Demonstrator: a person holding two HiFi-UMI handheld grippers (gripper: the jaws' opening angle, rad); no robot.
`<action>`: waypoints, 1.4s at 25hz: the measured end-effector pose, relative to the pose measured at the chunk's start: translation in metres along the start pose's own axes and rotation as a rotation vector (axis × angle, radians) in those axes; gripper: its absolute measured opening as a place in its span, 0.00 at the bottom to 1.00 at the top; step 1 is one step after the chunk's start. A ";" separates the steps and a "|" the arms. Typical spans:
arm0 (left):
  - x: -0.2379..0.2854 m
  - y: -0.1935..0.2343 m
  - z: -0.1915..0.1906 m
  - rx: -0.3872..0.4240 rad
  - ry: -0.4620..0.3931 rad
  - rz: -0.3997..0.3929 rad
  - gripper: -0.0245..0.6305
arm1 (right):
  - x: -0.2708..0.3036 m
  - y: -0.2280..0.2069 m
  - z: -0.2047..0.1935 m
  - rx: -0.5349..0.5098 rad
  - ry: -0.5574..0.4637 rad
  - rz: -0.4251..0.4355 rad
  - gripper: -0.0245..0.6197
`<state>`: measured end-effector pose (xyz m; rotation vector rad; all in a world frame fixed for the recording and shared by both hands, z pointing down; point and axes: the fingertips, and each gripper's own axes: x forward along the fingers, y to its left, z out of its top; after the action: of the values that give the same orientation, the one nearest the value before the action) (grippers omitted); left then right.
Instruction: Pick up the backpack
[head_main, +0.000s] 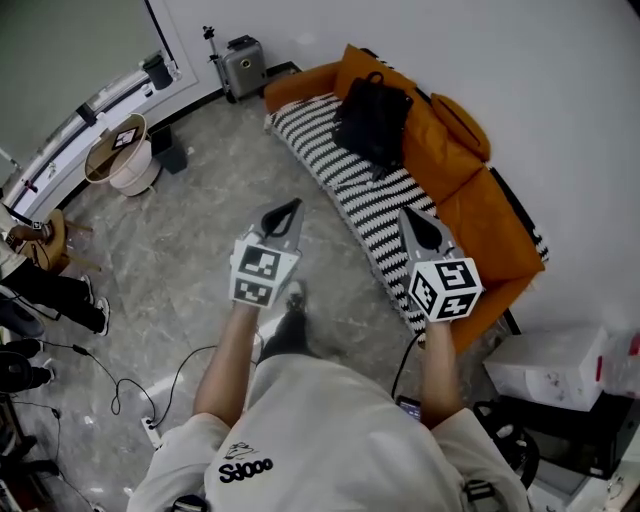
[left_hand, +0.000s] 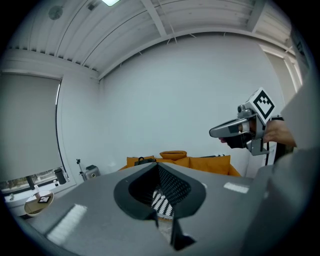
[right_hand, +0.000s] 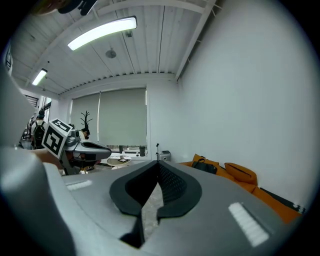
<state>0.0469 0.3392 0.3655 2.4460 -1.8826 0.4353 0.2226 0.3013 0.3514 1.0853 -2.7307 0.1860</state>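
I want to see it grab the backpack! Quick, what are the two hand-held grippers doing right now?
Left hand-held gripper: closed, holding nothing.
Right hand-held gripper: closed, holding nothing.

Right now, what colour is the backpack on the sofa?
The backpack is black, clearest in the head view.

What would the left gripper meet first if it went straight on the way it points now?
Probably the striped cover on the orange sofa: it shows right beyond the shut jaws of the left gripper. The backpack seems slightly off that line, but depth is unclear.
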 end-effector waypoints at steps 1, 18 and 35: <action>0.009 0.006 -0.002 -0.001 -0.001 -0.004 0.05 | 0.008 -0.002 0.001 -0.009 0.003 -0.002 0.04; 0.190 0.158 0.032 0.035 -0.054 -0.087 0.06 | 0.206 -0.070 0.071 -0.060 -0.013 -0.104 0.04; 0.279 0.261 0.018 0.003 -0.028 -0.145 0.05 | 0.331 -0.085 0.092 -0.004 0.020 -0.114 0.04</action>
<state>-0.1335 0.0019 0.3744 2.5813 -1.6995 0.4003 0.0334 0.0028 0.3407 1.2272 -2.6413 0.1737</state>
